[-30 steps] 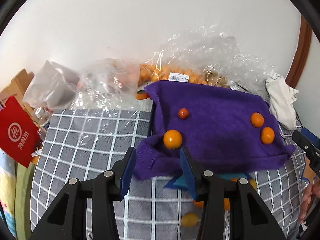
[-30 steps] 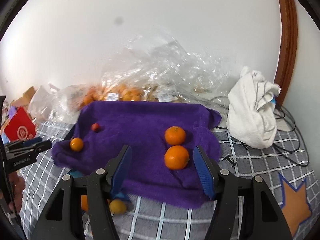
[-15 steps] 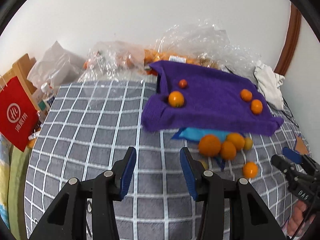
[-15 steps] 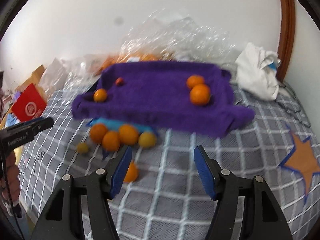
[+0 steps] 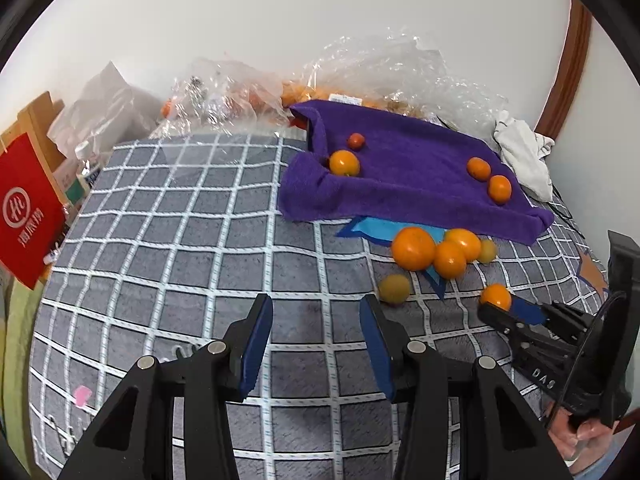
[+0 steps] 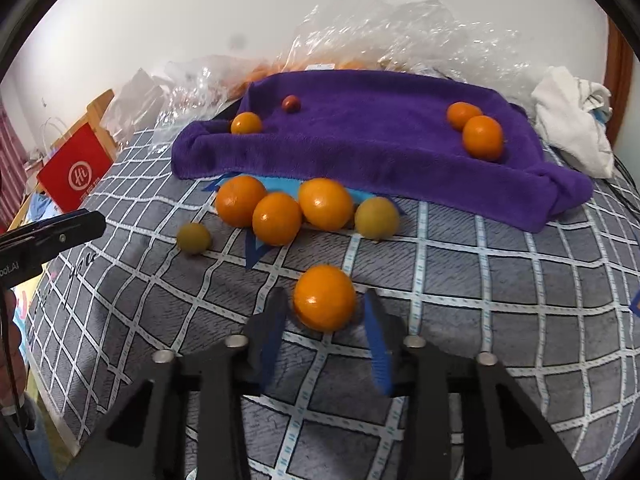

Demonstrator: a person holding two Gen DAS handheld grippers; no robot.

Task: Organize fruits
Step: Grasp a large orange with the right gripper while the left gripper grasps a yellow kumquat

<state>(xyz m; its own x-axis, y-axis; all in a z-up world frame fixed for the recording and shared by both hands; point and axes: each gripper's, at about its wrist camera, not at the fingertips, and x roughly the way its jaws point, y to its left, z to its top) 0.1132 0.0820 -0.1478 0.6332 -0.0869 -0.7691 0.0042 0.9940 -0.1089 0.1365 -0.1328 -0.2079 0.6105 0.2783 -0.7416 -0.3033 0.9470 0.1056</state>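
From the left wrist camera, the left gripper point(image 5: 316, 344) hangs spread and empty above the grey checked bedspread point(image 5: 180, 240), with nothing between its blue pads; it looks parked out of the way while the other tool works. Far and to the right, a purple towel point(image 5: 412, 184) lies raised over something unseen, carrying four fruits: a small red one point(image 5: 355, 141) beside an orange point(image 5: 344, 163) near its left fold, and a pair of oranges point(image 5: 489, 178) toward its right end, probably a sorting surface. Just in front of the towel a cluster of oranges point(image 5: 434, 250) sits on a blue star patch, with a yellowish fruit point(image 5: 394, 288) slightly nearer. At the right edge the right gripper point(image 5: 508, 314) reaches toward a lone orange point(image 5: 495, 297). In the right wrist camera, that lone orange point(image 6: 324, 297) lies on the bedspread between the right gripper's point(image 6: 324, 316) fingers, which flank it on both sides with small gaps showing, so the claw reads as spread and lined up, not yet clamped. Its level, centred approach suits squeezing a round fruit across the widest part so it won't roll away. Beyond it lie the cluster, two yellowish fruits and the towel; crinkled plastic bags point(image 6: 400, 32) holding more fruit line the far wall.
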